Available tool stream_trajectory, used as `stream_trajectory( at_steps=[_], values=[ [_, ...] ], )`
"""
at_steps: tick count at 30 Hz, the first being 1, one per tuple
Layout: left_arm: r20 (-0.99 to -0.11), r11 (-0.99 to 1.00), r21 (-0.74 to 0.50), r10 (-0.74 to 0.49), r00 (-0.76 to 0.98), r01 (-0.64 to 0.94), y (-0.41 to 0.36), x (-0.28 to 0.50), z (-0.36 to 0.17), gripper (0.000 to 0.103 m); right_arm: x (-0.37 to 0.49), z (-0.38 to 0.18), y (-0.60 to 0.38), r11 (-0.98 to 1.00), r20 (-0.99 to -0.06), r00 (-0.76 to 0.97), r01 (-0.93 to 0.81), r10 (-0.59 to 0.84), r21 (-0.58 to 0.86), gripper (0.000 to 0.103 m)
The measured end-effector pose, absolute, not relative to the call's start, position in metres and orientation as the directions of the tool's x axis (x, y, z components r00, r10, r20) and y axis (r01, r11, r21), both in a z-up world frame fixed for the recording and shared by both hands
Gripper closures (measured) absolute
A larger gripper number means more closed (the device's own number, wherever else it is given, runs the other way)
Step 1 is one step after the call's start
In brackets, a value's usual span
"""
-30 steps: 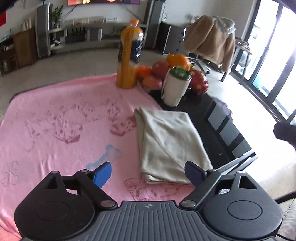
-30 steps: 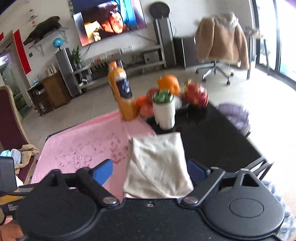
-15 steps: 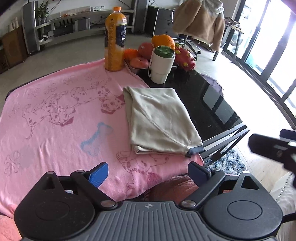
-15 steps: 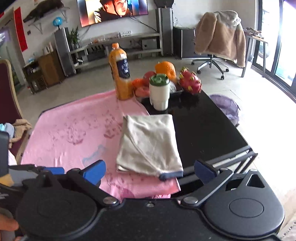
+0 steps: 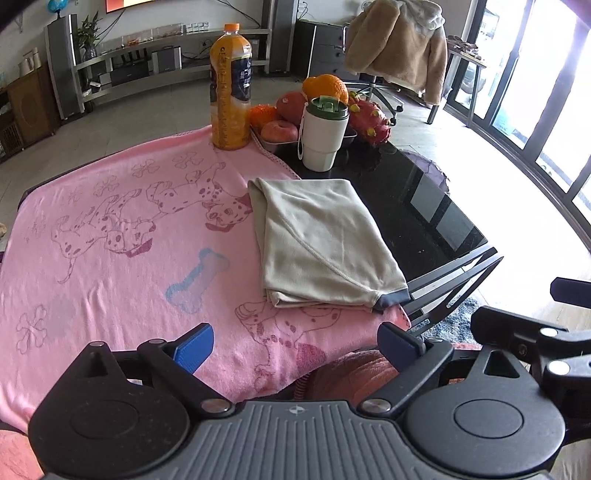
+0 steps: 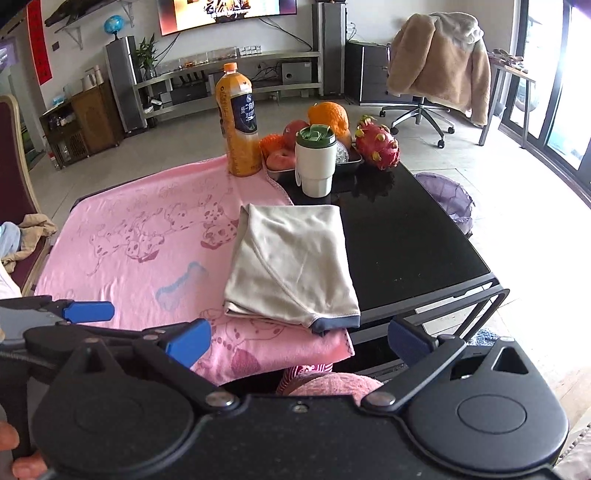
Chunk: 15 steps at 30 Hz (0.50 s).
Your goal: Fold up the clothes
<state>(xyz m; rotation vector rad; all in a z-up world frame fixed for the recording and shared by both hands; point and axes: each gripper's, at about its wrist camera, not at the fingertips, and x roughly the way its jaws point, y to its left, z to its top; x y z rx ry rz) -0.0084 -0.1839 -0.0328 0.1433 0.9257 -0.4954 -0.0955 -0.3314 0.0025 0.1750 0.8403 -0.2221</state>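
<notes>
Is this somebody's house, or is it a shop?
Most likely a home living room: a TV on the wall, a coat over a chair, and a fruit tray on a table with a pink dog-print blanket.

Folded garment point(image 5: 321, 240): beige cloth, matt, smooth knit, grey trim at hem. Blanket point(image 5: 110, 240): pink terry-like cloth, matt, printed. Desk point(image 5: 436, 218): black, glossy, reflective top. Cup point(image 5: 320, 140): smooth cream plastic, green lid. Left gripper point(image 5: 295, 341): matt black plastic body, ribbed; fingers point(image 5: 194, 347) blue, matt.
</notes>
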Motion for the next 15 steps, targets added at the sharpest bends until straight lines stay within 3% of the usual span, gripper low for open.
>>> stream_trajectory(
  at_steps=[15],
  values=[
    [-0.803, 0.876, -0.071, -0.334, 0.493, 0.476, -0.189, -0.006, -0.047, 0.004, -0.092, -0.012, -0.338, 0.960, -0.777, 0.619, 0.268, -0.111, 0.076, 0.000]
  ],
)
